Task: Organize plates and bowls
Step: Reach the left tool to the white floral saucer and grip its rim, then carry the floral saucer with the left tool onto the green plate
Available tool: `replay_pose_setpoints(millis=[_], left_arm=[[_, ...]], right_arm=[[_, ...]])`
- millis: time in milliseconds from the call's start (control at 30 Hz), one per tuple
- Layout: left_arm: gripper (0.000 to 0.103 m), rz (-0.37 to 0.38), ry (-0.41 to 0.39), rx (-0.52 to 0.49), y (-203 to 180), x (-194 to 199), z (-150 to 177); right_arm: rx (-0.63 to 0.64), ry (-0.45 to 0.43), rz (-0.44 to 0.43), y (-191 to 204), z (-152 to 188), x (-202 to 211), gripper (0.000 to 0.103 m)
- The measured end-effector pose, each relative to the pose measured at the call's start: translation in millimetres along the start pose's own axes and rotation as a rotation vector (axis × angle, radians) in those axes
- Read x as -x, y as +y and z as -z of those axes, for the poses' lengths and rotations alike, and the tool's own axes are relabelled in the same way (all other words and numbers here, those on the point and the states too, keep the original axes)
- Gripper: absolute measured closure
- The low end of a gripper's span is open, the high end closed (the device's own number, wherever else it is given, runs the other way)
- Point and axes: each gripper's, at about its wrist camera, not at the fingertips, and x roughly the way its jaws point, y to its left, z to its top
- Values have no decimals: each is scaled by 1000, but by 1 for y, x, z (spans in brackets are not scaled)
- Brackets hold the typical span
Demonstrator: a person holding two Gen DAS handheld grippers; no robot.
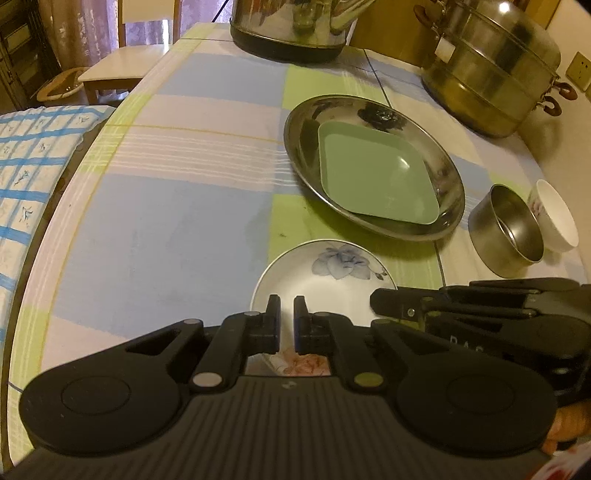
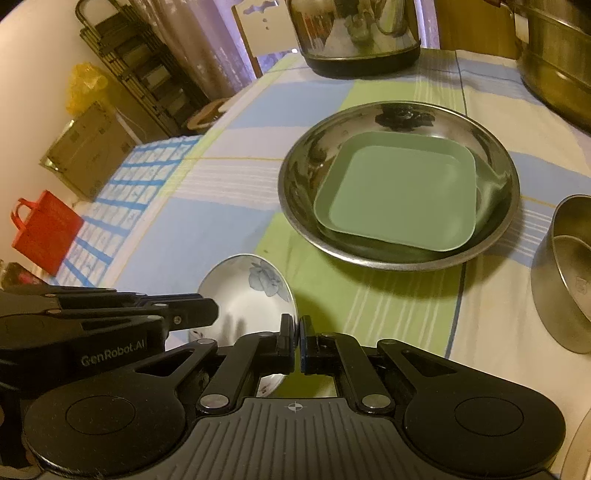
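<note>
- The near part of the white flowered dish (image 1: 325,284) is hidden under the left tongs (image 1: 286,306); only a strip with a pinkish flower shows between the linkages
- In the right wrist view the right tongs (image 2: 297,326) cover that dish's near right rim, and the left tool's black body crosses its left side
- The kettle (image 1: 291,29) and the steamer pot (image 1: 495,70) are cut off at the top edge; a chair behind the tabletop (image 1: 166,206) is dim and hard to read
- The left tongs are nearly closed, pinching the near edge of the dish; the contact itself is hard to see behind the pads
- The right tongs are closed on the dish's right rim, the thin edge between the pads
- The dish sits on the checked cloth at the near side of the tabletop; white, shallow, with a blue flower printed inside
- Beyond it, apart, a round steel plate (image 1: 369,110) holds a square green plate (image 1: 376,177); the green one lies a little askew inside
- To the right a steel bowl (image 1: 506,236) lies tilted, touching a white cup (image 1: 554,218) with a floral mark
</note>
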Motion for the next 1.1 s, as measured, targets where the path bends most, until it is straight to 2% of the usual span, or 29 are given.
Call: replay_pose_setpoints(millis=[133,200,367,400,433,500,667,1100], left_arm=[[92,-42,-7,4,9,3,1],[86,-43,6,9,12,-1,2],[86,-23,31,7,9,-12,7],[87,-22,36,8,9,-14,8],[94,-19,37,12,9,-16,9],[95,-7,32,27,10,-18,9],[96,2,33,43,9,-16,6],[97,36,-48,1,-3,12,-30]], right_arm=[[-43,14,-8,-10,0,-4,99],[-49,17,-7,-12,0,-5,99],[-62,27,-7,-16,-1,-8,98],[-65,29,-7,-17,0,-9,98],[-71,33,-7,-18,0,-9,98],[-82,36,-11,-20,1,-10,97],[-99,43,-12,-22,1,-8,97],[-136,-16,-21,-25,-24,24,97]])
